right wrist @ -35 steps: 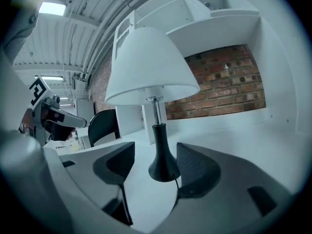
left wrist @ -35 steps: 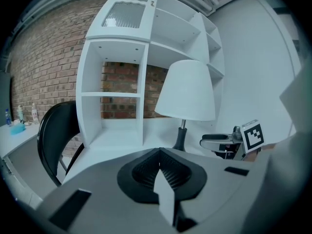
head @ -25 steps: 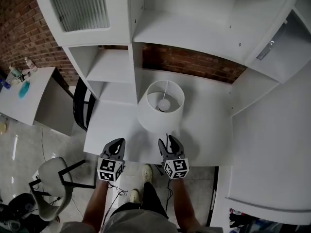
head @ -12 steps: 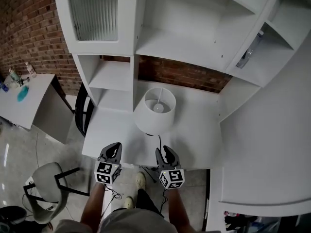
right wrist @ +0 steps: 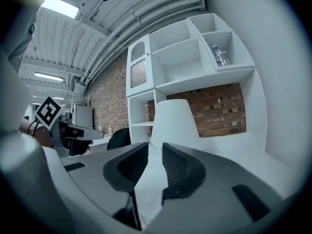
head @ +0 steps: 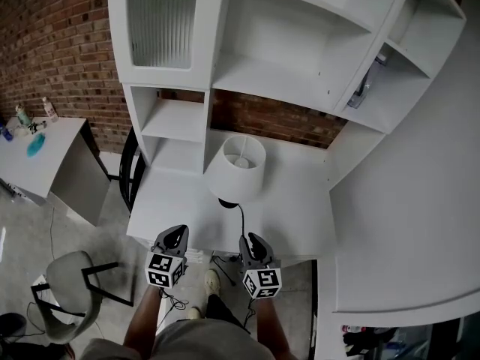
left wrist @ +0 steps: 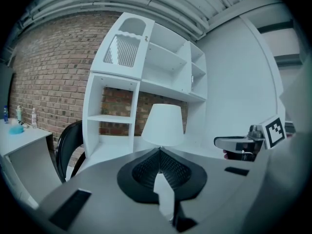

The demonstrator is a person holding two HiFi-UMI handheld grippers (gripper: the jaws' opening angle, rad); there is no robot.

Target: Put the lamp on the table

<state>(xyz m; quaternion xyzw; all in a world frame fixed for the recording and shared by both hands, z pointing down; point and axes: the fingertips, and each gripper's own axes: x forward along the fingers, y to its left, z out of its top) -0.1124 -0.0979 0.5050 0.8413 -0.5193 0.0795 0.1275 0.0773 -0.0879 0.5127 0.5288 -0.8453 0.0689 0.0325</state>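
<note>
The lamp (head: 236,167), with a white shade and a dark base, stands upright on the white table (head: 296,205); its black cord (head: 241,220) runs to the front edge. Both grippers hang in front of that edge, well clear of the lamp. My left gripper (head: 174,235) is shut with nothing in it; in the left gripper view the lamp (left wrist: 165,125) stands beyond its touching jaws (left wrist: 159,152). My right gripper (head: 251,242) has just been closing and keeps a narrow gap with nothing between. The right gripper view shows the lamp (right wrist: 174,122) ahead of its tips (right wrist: 151,147).
A white shelving unit (head: 247,73) rises behind the table against a brick wall. A black chair (head: 127,167) stands at the table's left, and a grey chair (head: 71,276) is on the floor nearer me. A side table (head: 41,152) with bottles is far left.
Both grippers have drawn back from the lamp past the table's front edge. The right jaws have narrowed. The lamp has stayed in place on the table.
</note>
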